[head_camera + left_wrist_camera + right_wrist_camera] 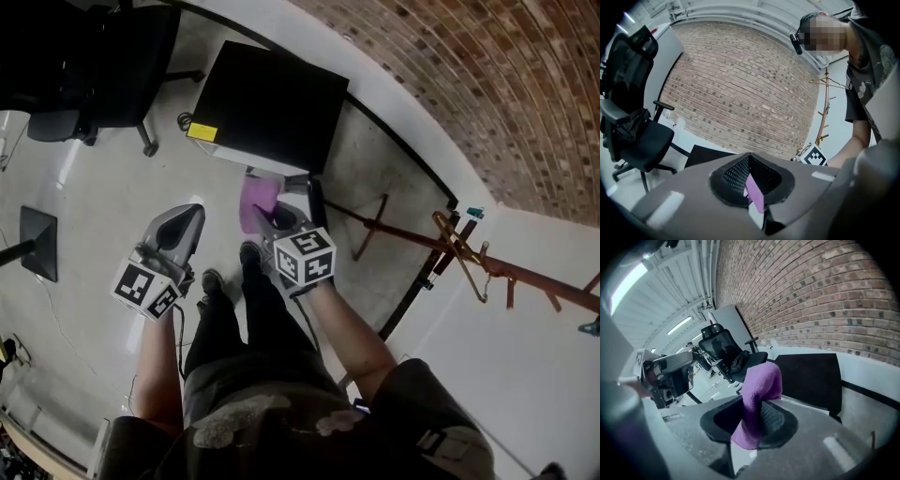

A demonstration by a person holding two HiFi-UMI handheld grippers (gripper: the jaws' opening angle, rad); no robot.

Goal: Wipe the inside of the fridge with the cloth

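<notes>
Left tool (186, 220): jaws closed together. Right tool (274, 217): jaws clamped on the purple cloth (255, 199), which stands up between them. Just beyond the cloth, the black-topped fridge (272, 103) stands on the floor (84, 187).

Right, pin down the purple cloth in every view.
Head view: purple cloth at centre, in the right gripper's fingers, below the black fridge.
Left gripper view: a purple sliver low centre, through the finger gap.
Right gripper view: centre, clamped in the fingers.
Shared landmark: the black fridge.
</notes>
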